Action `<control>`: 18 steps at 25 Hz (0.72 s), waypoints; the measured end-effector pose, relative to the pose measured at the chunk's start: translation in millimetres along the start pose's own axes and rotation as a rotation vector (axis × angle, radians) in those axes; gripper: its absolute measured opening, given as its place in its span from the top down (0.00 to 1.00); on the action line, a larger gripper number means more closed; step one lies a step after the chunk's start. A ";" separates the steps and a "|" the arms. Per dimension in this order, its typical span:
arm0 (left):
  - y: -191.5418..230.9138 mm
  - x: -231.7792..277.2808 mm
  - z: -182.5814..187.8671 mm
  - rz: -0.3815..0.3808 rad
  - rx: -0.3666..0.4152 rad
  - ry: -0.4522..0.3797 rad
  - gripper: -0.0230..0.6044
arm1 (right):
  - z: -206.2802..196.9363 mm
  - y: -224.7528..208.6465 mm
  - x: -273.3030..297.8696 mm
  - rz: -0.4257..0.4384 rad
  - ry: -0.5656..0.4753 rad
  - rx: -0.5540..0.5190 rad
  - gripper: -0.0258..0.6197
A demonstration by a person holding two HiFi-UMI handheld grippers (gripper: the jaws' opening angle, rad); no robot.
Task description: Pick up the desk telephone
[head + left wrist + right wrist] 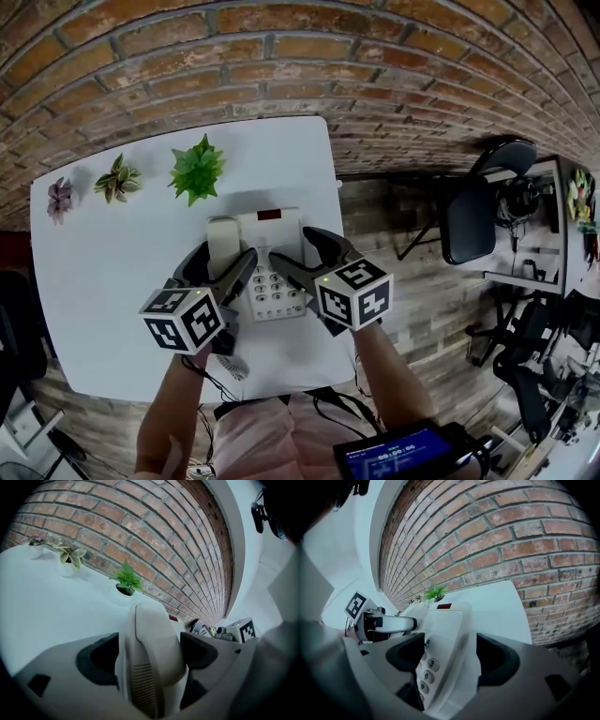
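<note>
The white desk telephone [272, 258] lies in the middle of the white table [103, 262], its handset [223, 242] on the left and its keypad [274, 291] towards me. My left gripper [225, 255] straddles the handset [150, 630], which nearly fills the gap between the open jaws; I see no pad pressing on it. My right gripper [292, 248] stands open over the phone's right side [445, 639], with the number keys between its jaws. In the right gripper view the left gripper [382, 623] shows beside the phone.
Three small potted plants stand along the table's far edge: green [197, 169], variegated [118, 178], purple [60, 197]. A brick wall [281, 56] rises behind them. A dark office chair [478, 211] stands right of the table on the wooden floor. The phone's cord [230, 364] runs towards the near edge.
</note>
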State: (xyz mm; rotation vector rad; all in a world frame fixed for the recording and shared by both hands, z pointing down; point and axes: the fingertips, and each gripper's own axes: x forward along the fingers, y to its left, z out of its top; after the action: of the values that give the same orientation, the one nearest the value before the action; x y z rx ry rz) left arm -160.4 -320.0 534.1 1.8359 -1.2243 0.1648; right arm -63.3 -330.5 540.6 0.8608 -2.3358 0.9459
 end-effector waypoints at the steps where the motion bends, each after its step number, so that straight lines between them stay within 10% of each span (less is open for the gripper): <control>1: -0.2 1.6 -0.4 -0.010 -0.012 0.000 0.32 | 0.4 0.3 1.0 0.012 0.000 0.011 0.41; 18: -2.4 3.1 1.4 0.008 0.016 -0.031 0.39 | 2.6 5.9 11.6 0.117 -0.048 -0.002 0.42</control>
State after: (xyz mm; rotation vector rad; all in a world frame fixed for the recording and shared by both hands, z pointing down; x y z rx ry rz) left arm -157.4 -322.8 533.5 1.8537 -1.2556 0.1512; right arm -75.9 -333.4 543.5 0.7609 -2.4504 0.9805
